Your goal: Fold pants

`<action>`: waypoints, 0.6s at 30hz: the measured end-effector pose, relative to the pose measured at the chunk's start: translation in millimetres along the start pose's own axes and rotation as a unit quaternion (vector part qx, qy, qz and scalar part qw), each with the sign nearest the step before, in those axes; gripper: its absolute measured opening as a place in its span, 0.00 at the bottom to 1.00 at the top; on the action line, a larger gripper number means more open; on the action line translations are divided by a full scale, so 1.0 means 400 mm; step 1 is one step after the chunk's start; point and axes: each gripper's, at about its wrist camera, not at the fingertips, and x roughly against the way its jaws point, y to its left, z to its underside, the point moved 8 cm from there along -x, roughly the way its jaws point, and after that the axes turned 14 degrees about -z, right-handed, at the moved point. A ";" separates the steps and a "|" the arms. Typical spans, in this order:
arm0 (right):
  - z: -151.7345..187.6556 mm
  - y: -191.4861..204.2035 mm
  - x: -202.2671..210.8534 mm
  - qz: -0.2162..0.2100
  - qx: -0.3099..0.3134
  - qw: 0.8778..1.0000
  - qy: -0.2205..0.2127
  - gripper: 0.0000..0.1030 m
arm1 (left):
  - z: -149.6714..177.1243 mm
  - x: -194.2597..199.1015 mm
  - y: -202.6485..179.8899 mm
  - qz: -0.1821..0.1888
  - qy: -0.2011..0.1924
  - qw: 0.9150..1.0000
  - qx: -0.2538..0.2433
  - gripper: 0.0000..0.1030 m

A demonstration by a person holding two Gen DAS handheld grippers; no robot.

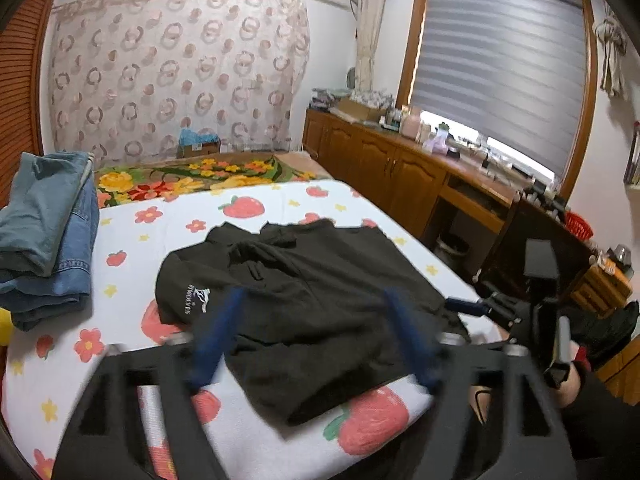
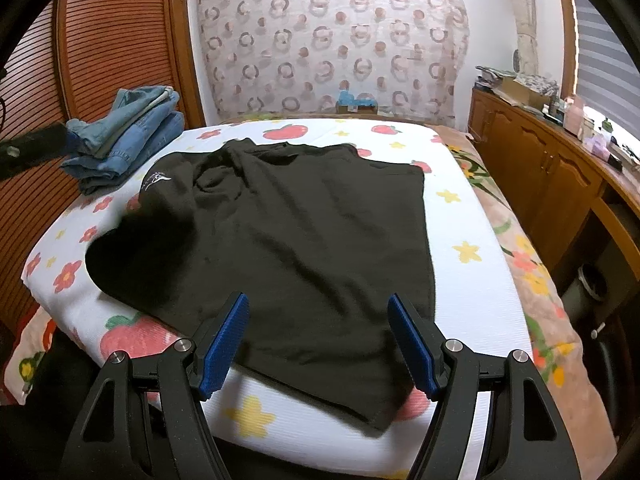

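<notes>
Your black pants lie folded flat on bed, spread across its near half, hem reaching near edge, white logo toward left side. Your left gripper released: blue pads wide apart above near part of pants, blurred, no cloth pinched between. Your right gripper also released, jaws spread over hem at near edge, pads clear of fabric. Folded jeans stacked at far left corner of bed, apart from pants.

Each hand-held gripper had black triangular-cutout arms, silver screw heads and ribbed blue pads; the person wore black.
</notes>
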 end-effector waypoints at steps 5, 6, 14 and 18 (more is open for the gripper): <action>-0.005 -0.003 0.003 -0.002 0.001 1.000 -0.003 0.72 | 0.007 -0.001 0.026 -0.026 -0.002 1.000 0.001 0.77; -0.007 -0.004 0.003 -0.003 0.003 1.000 -0.003 0.72 | 0.017 -0.009 0.032 -0.033 0.002 0.999 -0.002 0.77; -0.011 0.027 -0.012 -0.022 0.006 1.000 -0.003 0.63 | 0.095 -0.070 0.068 -0.057 0.044 0.997 -0.001 0.77; -0.016 0.050 -0.014 -0.032 0.012 0.999 -0.003 0.61 | 0.135 -0.101 0.076 -0.068 0.067 0.995 -0.004 0.77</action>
